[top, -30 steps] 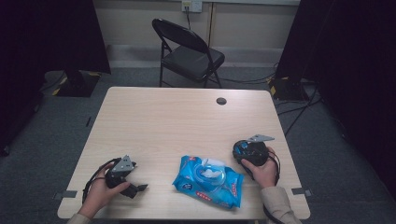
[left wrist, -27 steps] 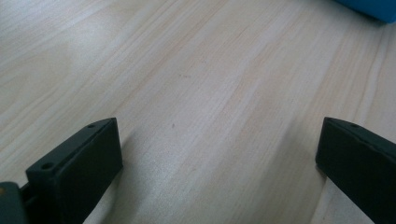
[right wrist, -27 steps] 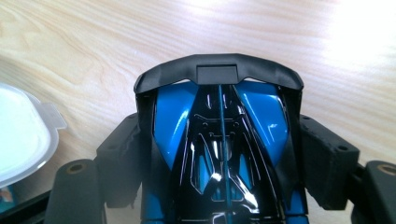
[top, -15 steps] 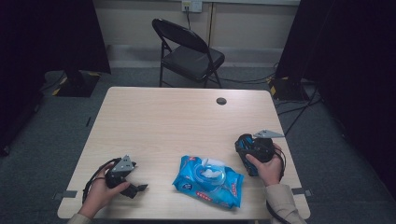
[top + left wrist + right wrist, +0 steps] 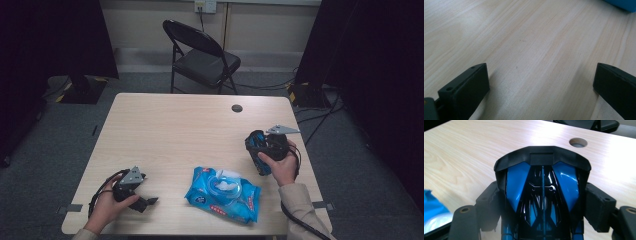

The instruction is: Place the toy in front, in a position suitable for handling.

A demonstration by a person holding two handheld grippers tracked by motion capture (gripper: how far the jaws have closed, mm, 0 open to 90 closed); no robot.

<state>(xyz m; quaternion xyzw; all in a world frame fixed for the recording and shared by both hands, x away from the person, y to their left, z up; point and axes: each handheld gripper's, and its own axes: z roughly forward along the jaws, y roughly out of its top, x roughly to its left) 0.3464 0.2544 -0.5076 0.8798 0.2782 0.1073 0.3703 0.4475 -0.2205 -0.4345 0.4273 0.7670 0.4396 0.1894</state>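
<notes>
1. Right hand-held gripper [image 5: 256, 146]: held above the right part of the worktop [image 5: 170, 130], clear of its surface. Its jaws are clamped on either side of a blue and black toy car [image 5: 541, 195]; in the right gripper view both pads press the car's flanks.
2. Blue and black toy car: glossy body, black spoiler-like bar across its far end. It sits between the right jaws, off the worktop, and points away from the camera toward a round cable hole [image 5: 578, 142] near the far edge.
3. Left hand-held gripper [image 5: 145, 200]: rests low at the near left corner of the worktop, held in the person's left hand [image 5: 107, 210]. Its jaws are spread wide with only bare wood between them; in the left gripper view they stand far apart.
4. Blue pack of wet wipes [image 5: 223, 193]: lies flat on the near middle of the worktop, between the two grippers and apart from both. A clear round lid shows on its top.
5. Worktop: pale wood grain, rectangular.
6. Black folding chair [image 5: 202, 57]: stands on the floor beyond the far edge of the worktop.
</notes>
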